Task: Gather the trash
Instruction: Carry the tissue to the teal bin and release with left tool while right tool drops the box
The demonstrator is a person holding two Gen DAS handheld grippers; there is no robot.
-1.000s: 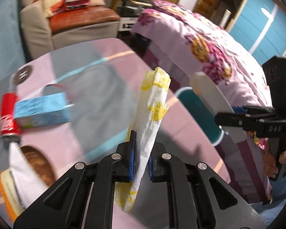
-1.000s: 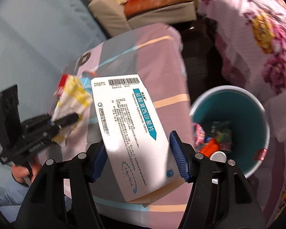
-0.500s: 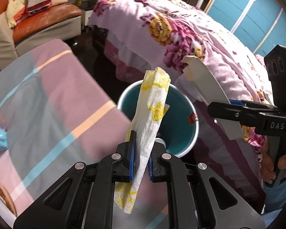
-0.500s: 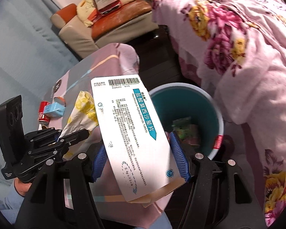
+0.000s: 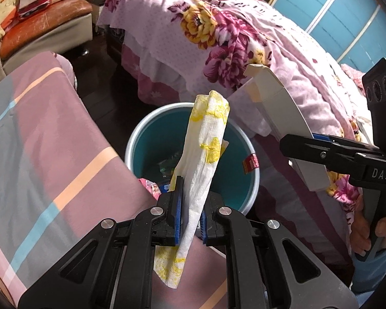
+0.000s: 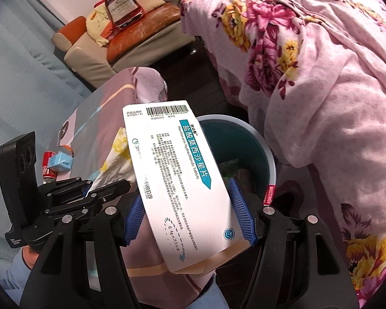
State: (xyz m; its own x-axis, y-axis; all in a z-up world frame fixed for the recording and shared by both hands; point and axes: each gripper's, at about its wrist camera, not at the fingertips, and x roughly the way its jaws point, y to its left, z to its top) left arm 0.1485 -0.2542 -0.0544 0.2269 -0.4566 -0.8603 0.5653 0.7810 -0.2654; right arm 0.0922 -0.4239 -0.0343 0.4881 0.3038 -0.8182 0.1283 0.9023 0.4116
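My left gripper (image 5: 191, 213) is shut on a white paper napkin with yellow print (image 5: 204, 152), which stands up in front of the teal waste bin (image 5: 151, 134). The bin sits on the dark floor between table and bed and holds several wrappers. My right gripper (image 6: 190, 211) is shut on a flat white medicine box (image 6: 177, 177), gripped across its width and held over the bin's near rim (image 6: 269, 154). In the left wrist view the right gripper (image 5: 296, 146) shows at the right with the box (image 5: 283, 118). The right wrist view shows the left gripper (image 6: 108, 188) with the napkin (image 6: 118, 154).
A table under a pink striped cloth (image 5: 38, 141) lies left of the bin; a red can (image 6: 47, 168) and a blue carton (image 6: 61, 161) lie on it. A bed with a floral pink cover (image 5: 231, 38) stands right of the bin. An armchair (image 6: 131, 38) is behind.
Both grippers swung away from the table toward the bin, each keeping its grip. The bin now sits directly ahead in both views, and the can and carton have left the left wrist view.
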